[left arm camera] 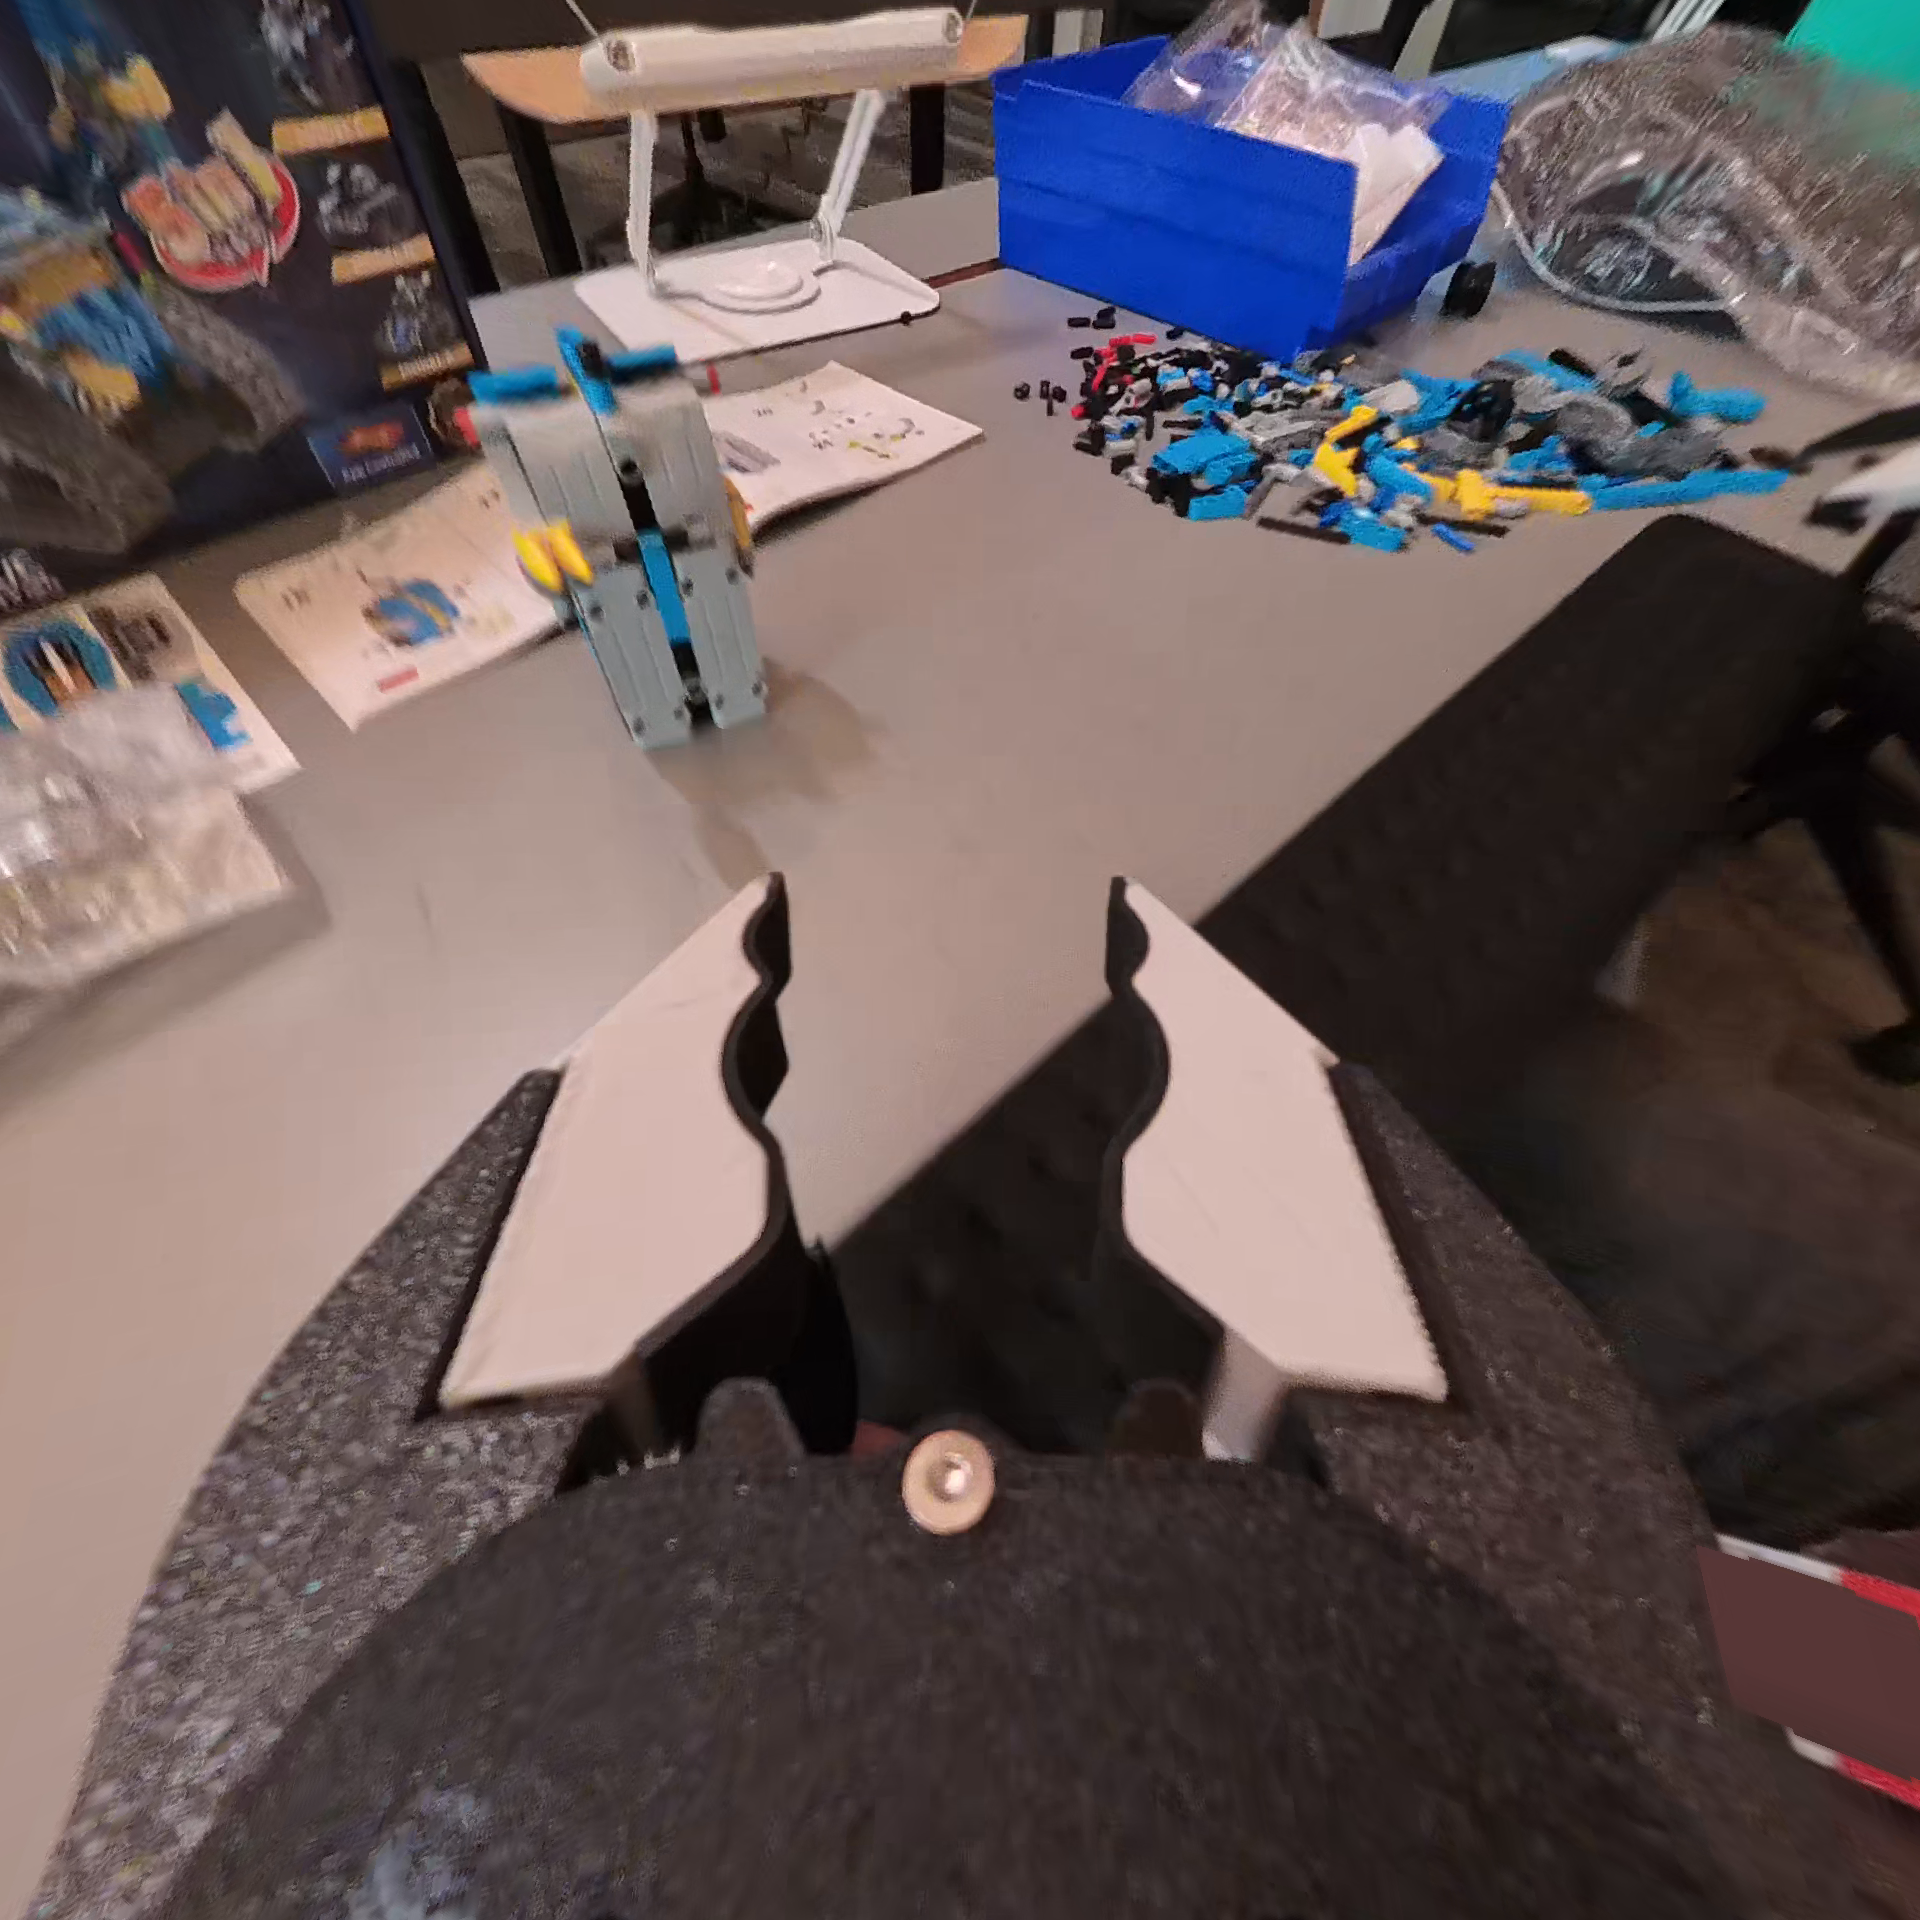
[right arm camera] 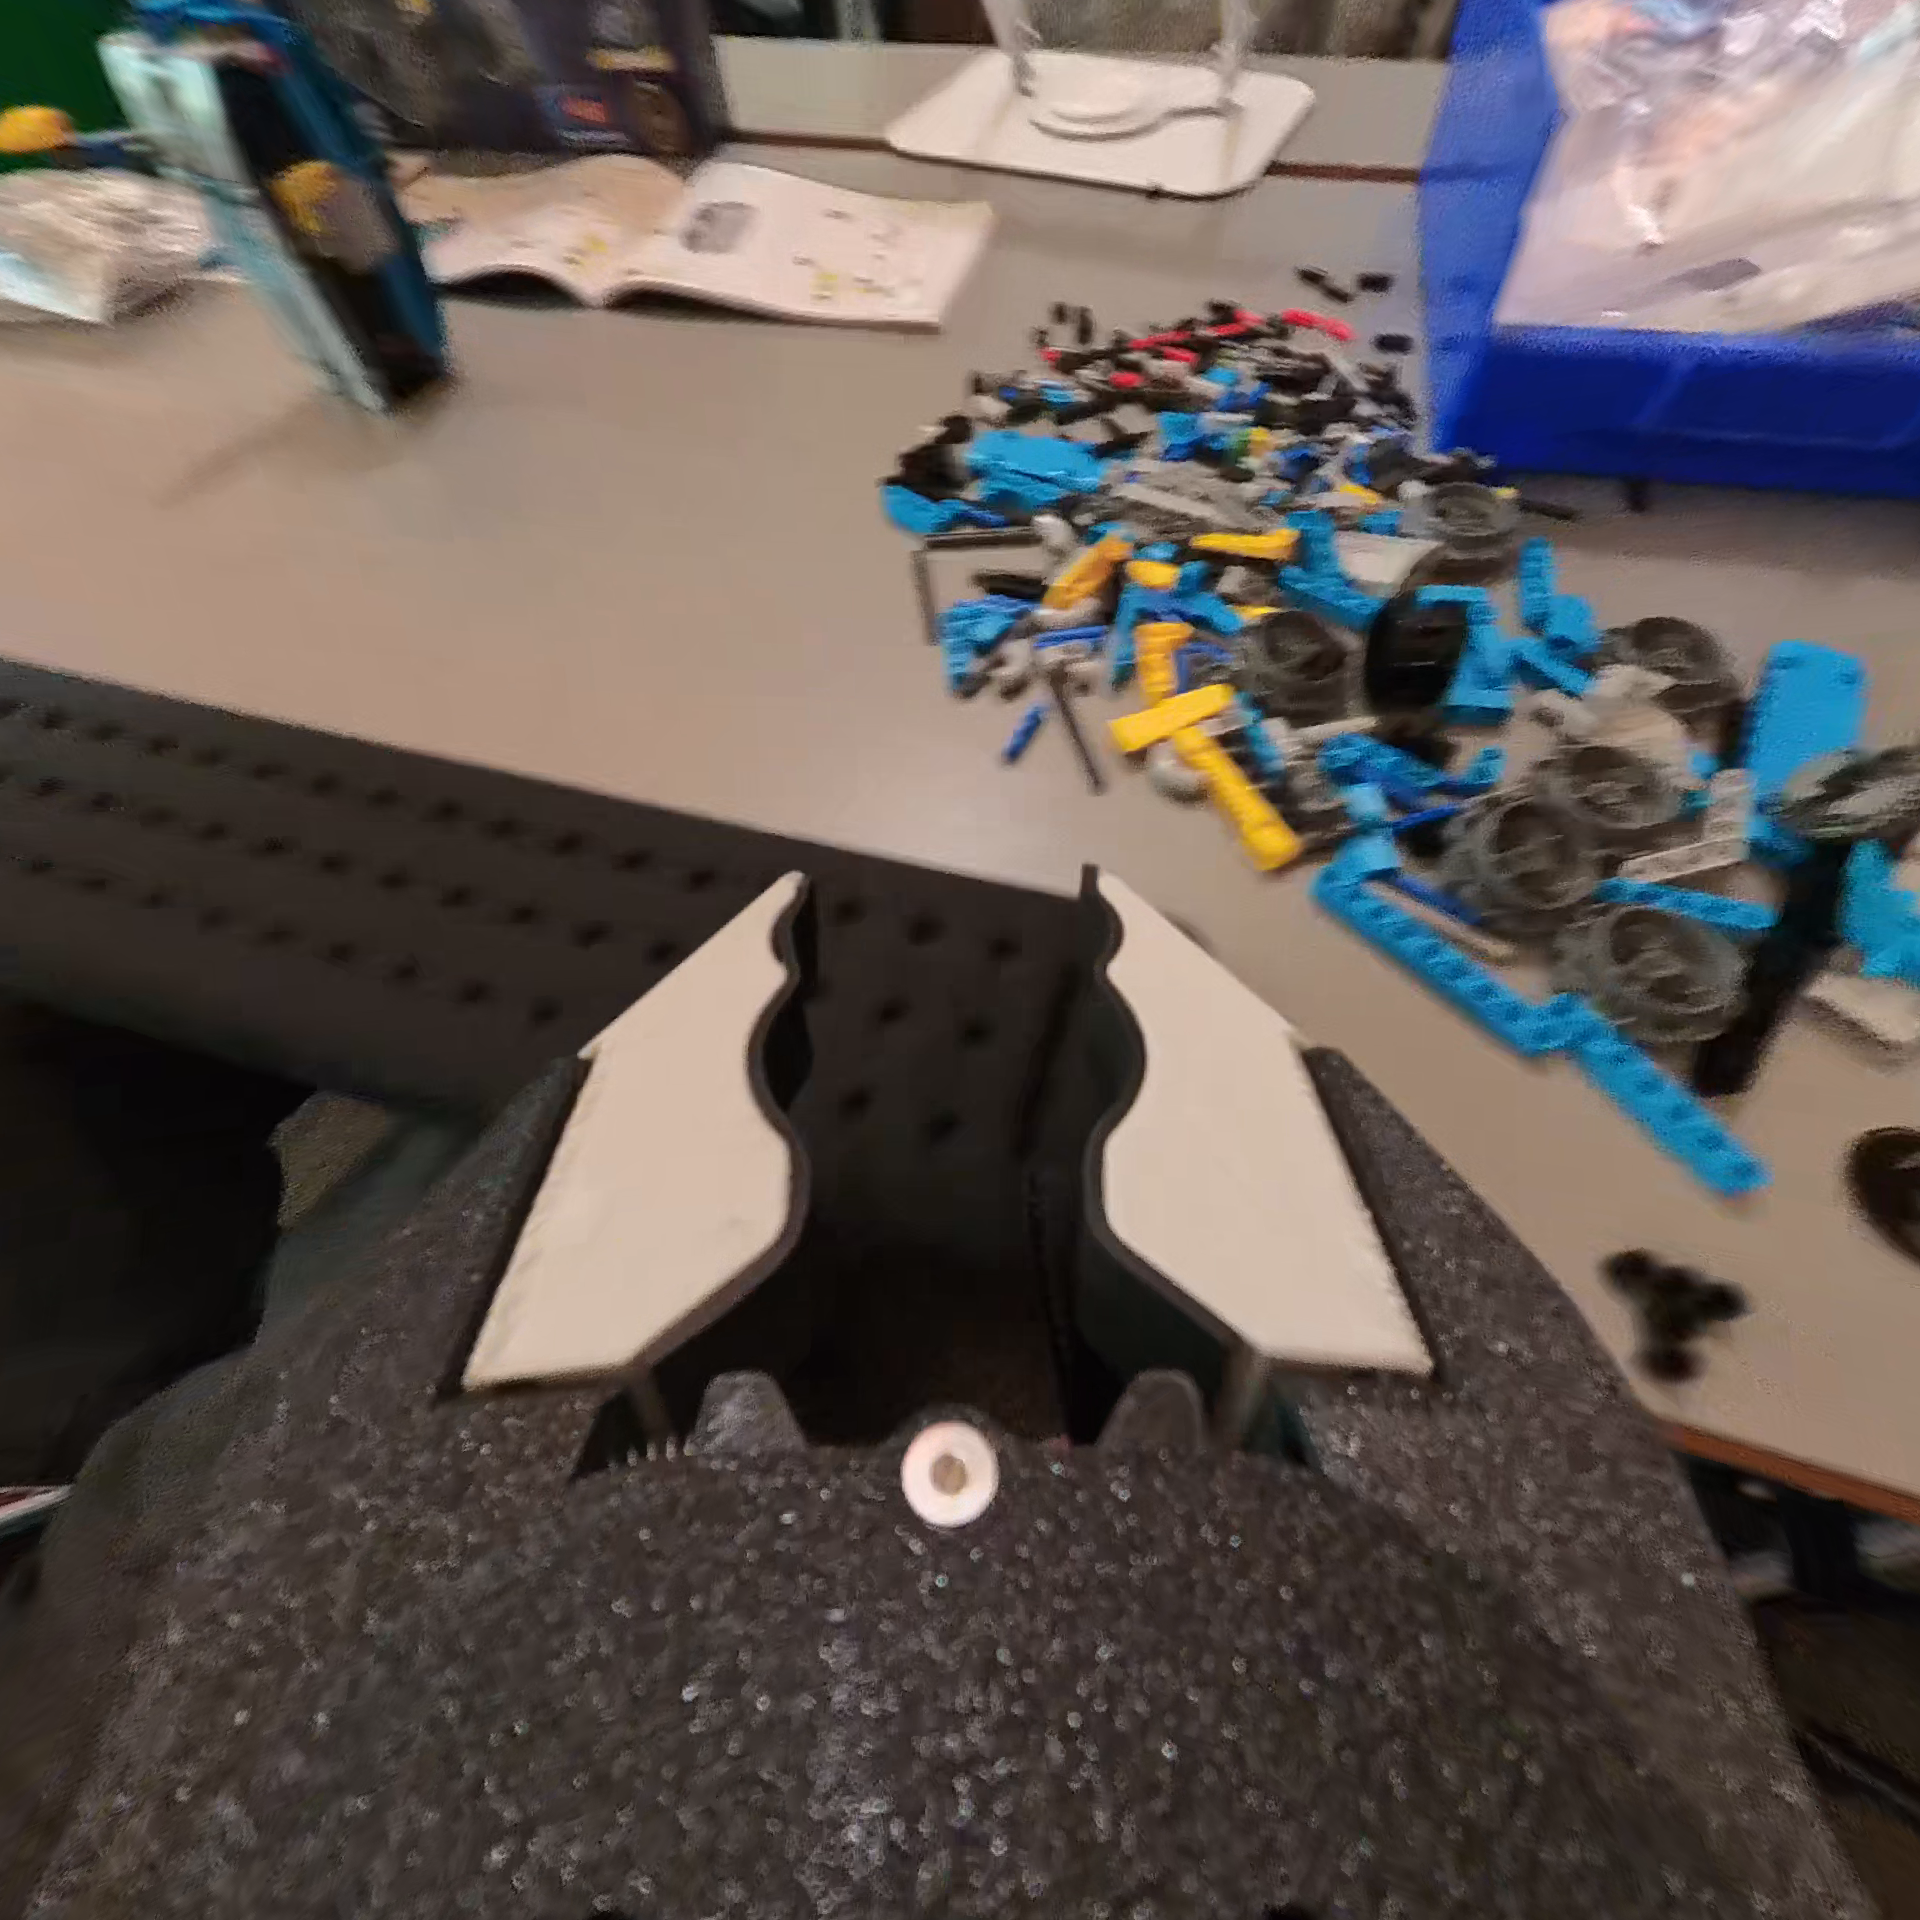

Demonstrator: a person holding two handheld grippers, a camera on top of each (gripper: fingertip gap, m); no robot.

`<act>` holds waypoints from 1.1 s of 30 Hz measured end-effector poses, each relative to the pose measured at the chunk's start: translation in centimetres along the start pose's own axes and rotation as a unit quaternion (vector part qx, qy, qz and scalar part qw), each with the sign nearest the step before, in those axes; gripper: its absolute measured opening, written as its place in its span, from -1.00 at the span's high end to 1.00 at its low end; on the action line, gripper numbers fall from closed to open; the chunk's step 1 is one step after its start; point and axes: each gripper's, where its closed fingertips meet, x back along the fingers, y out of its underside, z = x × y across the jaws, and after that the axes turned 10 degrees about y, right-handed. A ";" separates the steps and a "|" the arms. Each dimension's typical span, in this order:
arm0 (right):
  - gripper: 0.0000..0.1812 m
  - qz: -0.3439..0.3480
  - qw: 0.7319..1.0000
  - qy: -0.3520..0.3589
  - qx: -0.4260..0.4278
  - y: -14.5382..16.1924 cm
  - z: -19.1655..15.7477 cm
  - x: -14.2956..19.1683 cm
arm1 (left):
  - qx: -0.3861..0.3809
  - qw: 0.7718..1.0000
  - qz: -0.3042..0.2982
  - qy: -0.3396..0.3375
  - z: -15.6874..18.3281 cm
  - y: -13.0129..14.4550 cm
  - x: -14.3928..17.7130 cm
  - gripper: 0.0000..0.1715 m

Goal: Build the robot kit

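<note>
My left gripper is open and empty, held above the front of the grey table. A partly built grey, blue and yellow brick model stands upright ahead of it, to the left. It also shows in the right wrist view at the far left. My right gripper is open and empty, over a black perforated chair back at the table's edge. A pile of loose blue, yellow, black and grey bricks lies to its right and ahead. The pile also shows in the left wrist view.
An open instruction booklet lies behind the model. A blue bin with plastic bags stands at the back right. A white lamp stand, a printed box and clear bags sit at the back and left. The chair back is at right. My hands' fingertips stand some 40 cm from each other.
</note>
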 end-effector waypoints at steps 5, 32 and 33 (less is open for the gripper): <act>0.53 -0.031 0.991 0.130 0.004 -2.3 11.3 -2.3 | -0.006 1.000 -0.012 0.015 -3.6 -2.2 -3.5 0.29; 0.75 -0.122 0.966 0.198 -0.115 1.3 19.1 -9.5 | 0.080 0.990 0.119 -0.019 -13.1 -9.4 -7.7 0.36; 0.75 -0.126 0.965 0.196 -0.122 1.4 19.1 -9.7 | 0.090 0.989 0.113 -0.012 -13.1 -9.3 -7.7 0.36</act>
